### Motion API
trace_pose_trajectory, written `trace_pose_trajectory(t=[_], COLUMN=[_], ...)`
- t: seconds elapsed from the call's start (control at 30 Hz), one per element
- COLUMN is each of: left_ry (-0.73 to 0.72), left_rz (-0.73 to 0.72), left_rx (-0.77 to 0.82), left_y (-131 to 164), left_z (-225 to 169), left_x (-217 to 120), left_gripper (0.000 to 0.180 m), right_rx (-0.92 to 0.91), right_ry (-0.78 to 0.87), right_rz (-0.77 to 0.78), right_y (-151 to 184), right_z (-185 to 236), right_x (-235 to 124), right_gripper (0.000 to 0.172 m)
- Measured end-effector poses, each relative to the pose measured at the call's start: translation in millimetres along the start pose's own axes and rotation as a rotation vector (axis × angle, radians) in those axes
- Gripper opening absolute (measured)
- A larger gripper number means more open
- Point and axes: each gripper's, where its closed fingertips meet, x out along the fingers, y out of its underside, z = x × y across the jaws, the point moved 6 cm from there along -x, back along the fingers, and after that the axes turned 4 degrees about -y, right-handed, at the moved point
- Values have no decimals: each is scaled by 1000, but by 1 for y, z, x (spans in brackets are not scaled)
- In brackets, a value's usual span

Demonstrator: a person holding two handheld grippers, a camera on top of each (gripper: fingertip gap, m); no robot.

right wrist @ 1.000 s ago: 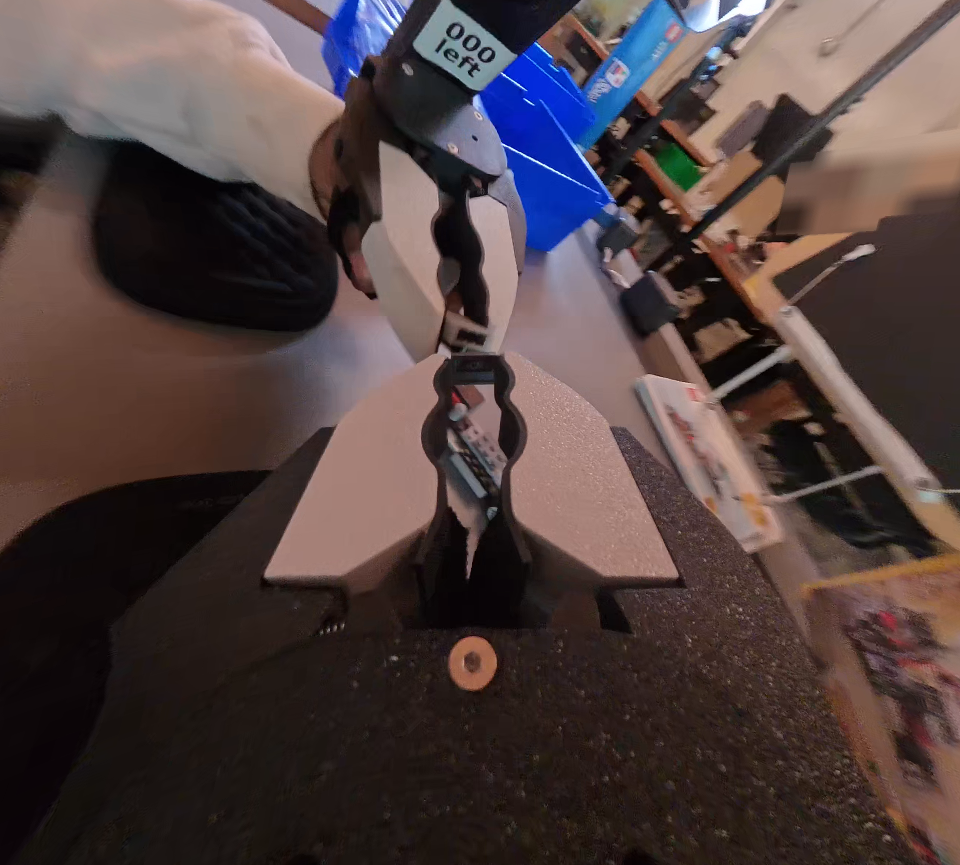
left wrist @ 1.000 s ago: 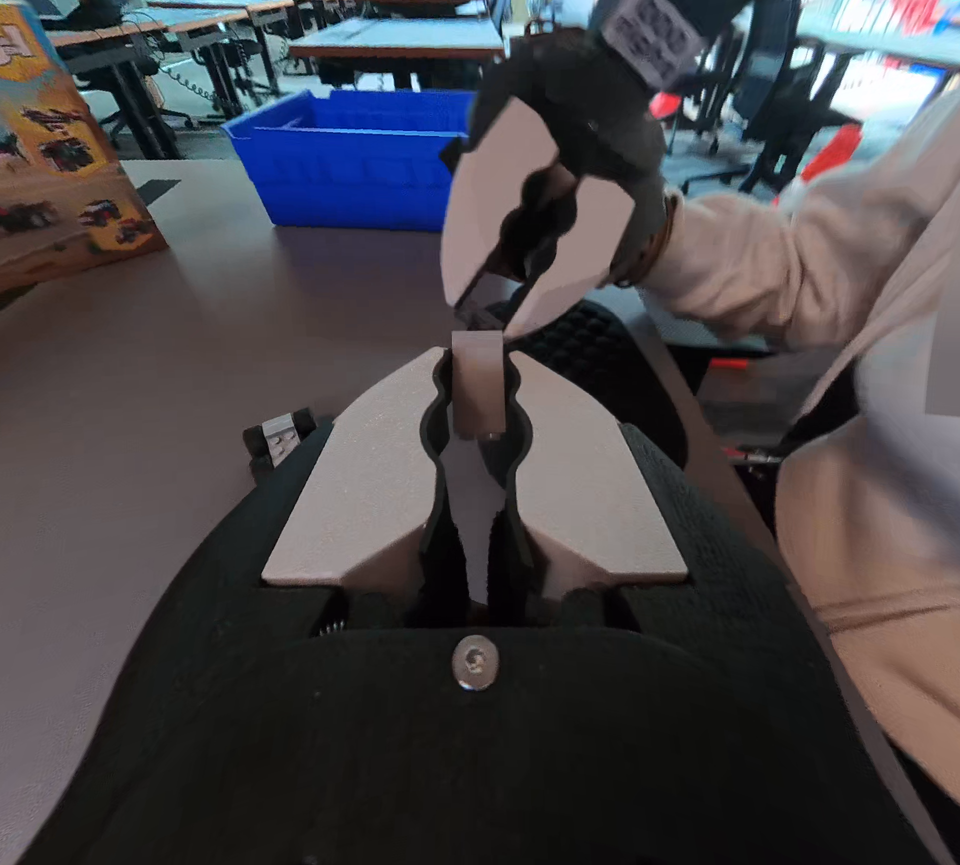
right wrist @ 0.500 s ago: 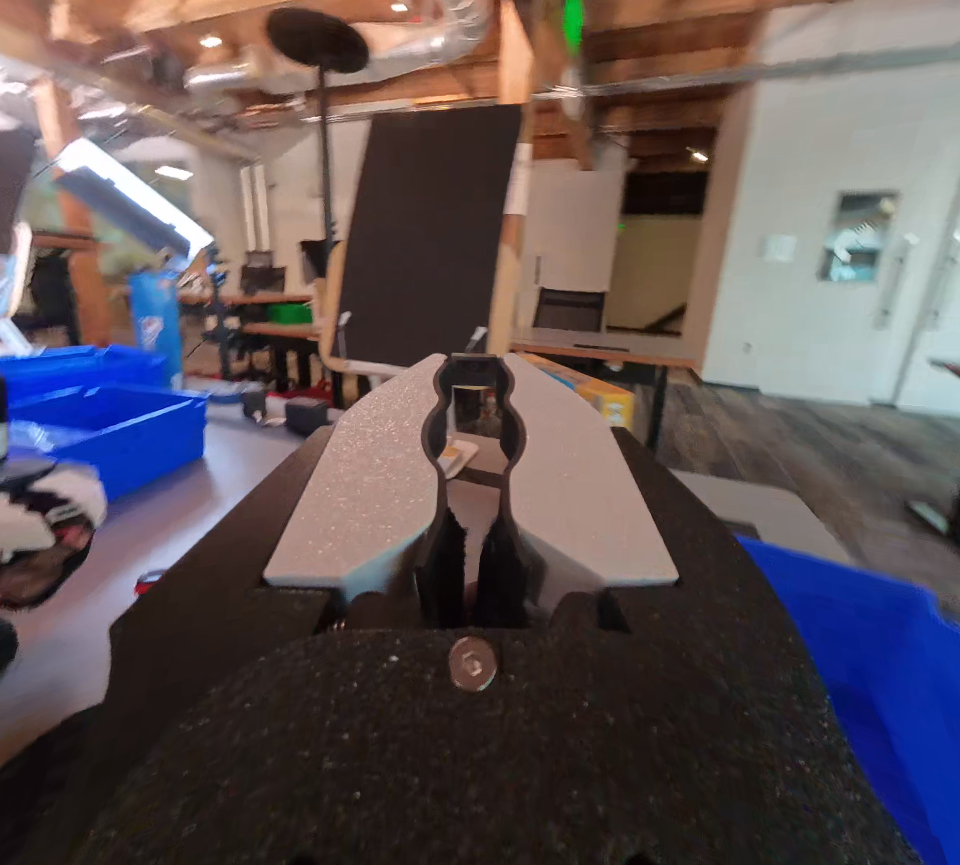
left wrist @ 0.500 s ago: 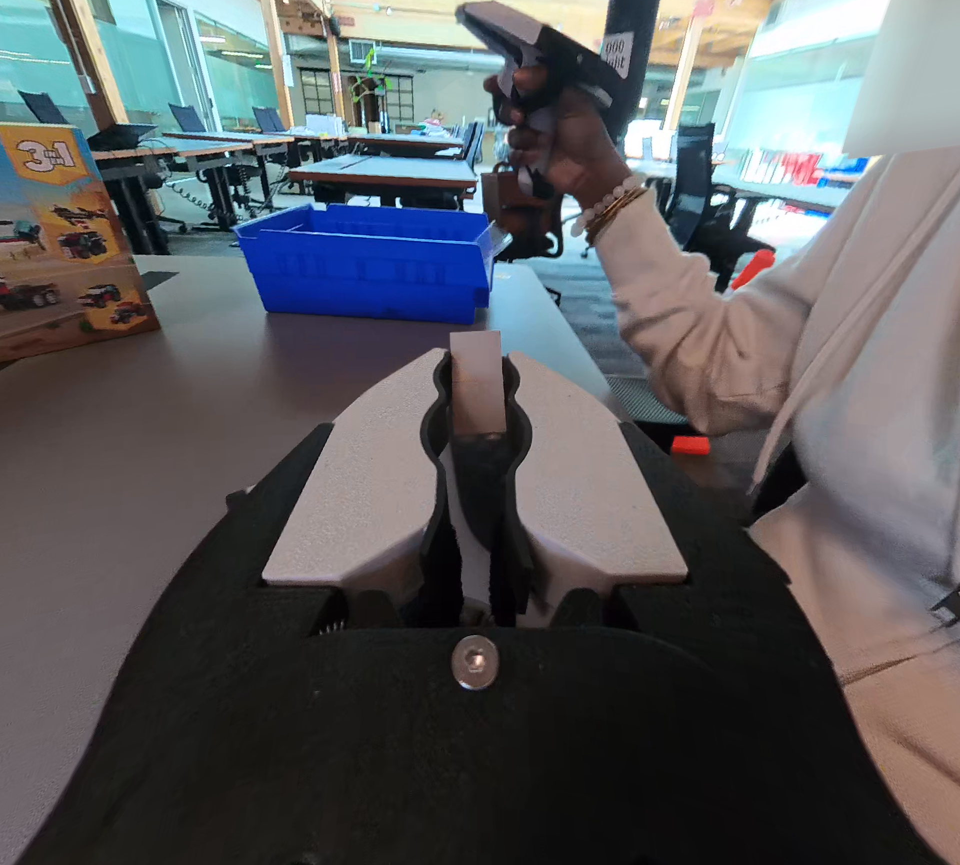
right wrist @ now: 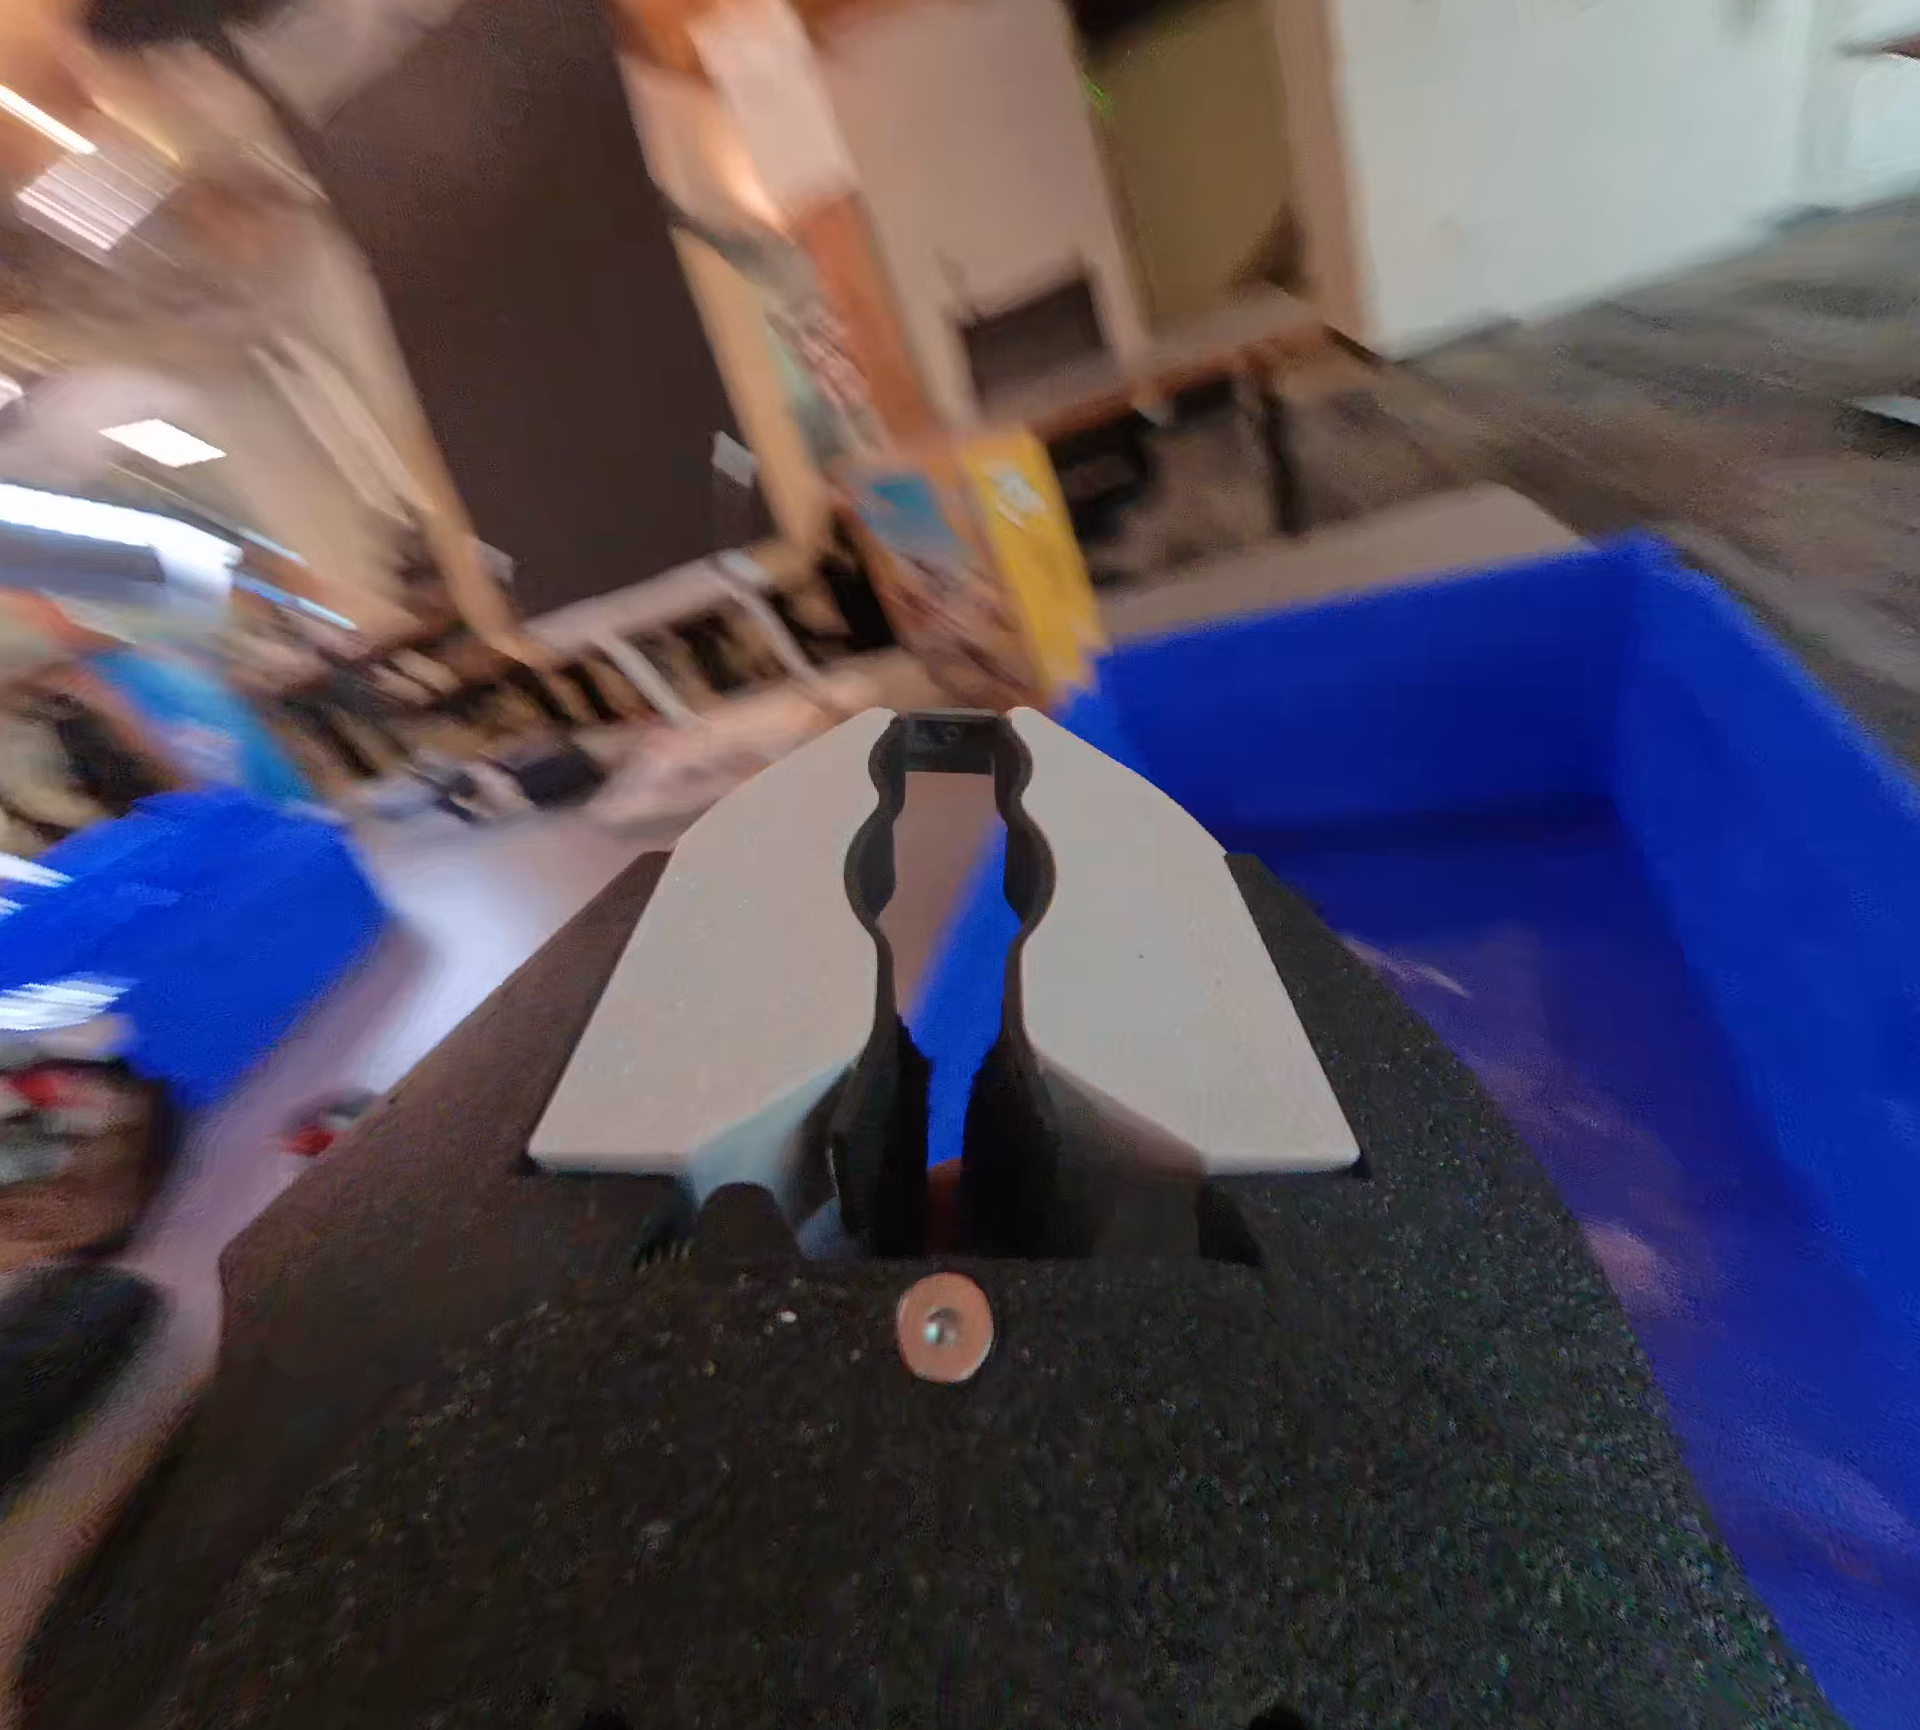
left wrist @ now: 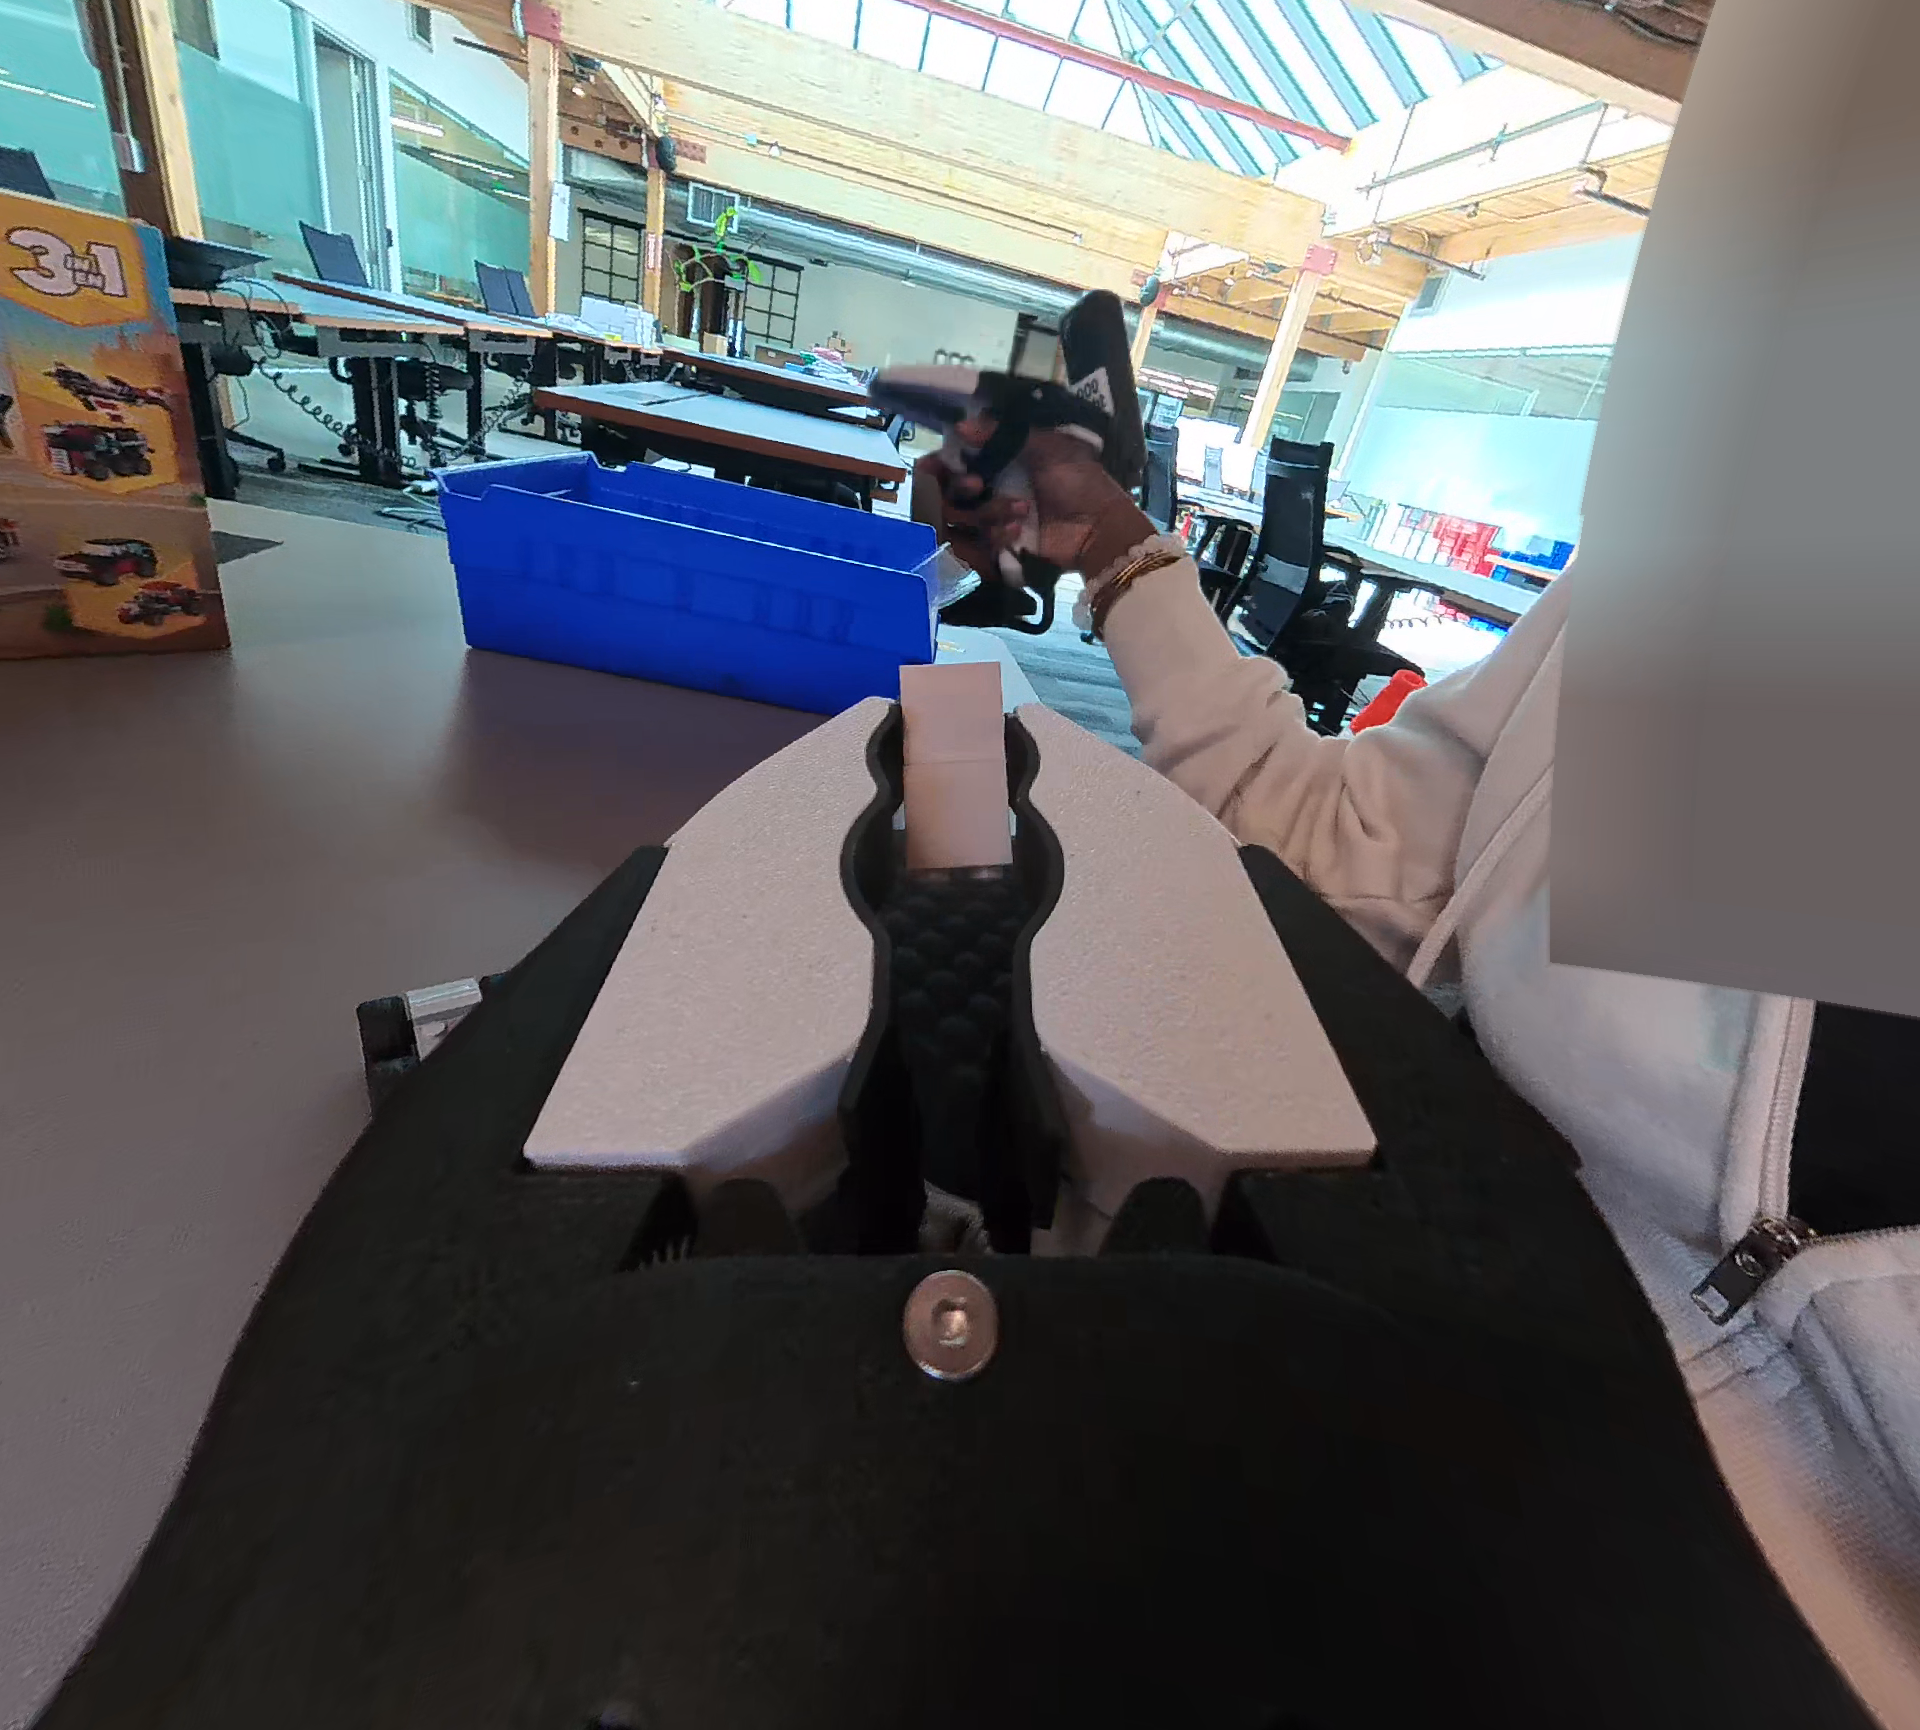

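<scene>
While the left gripper point(left wrist: 951, 724) hangs low over the surface point(left wrist: 312, 849), its two pads press on a pale block point(left wrist: 952, 771) that stands upright between the fingertips and juts a little past them. Beyond it, toward the far edge of the surface, lies a blue bin point(left wrist: 686, 584). A printed box point(left wrist: 99, 444) stands upright at the far left edge. Behind the left gripper's body a small dark piece with a grey face point(left wrist: 421, 1026) rests on the surface, partly hidden.

Off the right edge, the right gripper point(left wrist: 914, 392) shows in the left wrist view, raised in the air in a hand point(left wrist: 1070, 506) with a pale sleeve point(left wrist: 1278, 766) behind it. In its own view, which is blurred, the right gripper point(right wrist: 951, 740) is clenched on a small black piece point(right wrist: 948, 743) at the very fingertips, and both pads touch it. Just right of it and below is a blue bin point(right wrist: 1558, 797), its inside facing the camera. A yellow box point(right wrist: 1023, 558) stands behind that bin's left corner. Another blue bin point(right wrist: 177, 911) sits at the left on the surface point(right wrist: 436, 953).
</scene>
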Motion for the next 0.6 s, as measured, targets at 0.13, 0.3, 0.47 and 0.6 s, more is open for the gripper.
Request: trace_pose_trajectory(t=[0.13,0.3,0.47,0.6], left_ry=[-12,-13,-16,-22], left_rz=[16,27,32,49], left_rx=[-16,-13,-15,-6], left_y=[2,3,3,5], left_z=[2,2,3,3], left_x=[0,1,1,1], left_gripper=[18,18,18,18], right_rx=[-23,-28,-74,-259], right_ry=[135,184,268,492], right_rz=[154,176,240,521], right_y=[15,18,21,38], right_z=[-16,-20,-25,-39], right_x=[4,6,4,-1], right_gripper=[41,49,56,70])
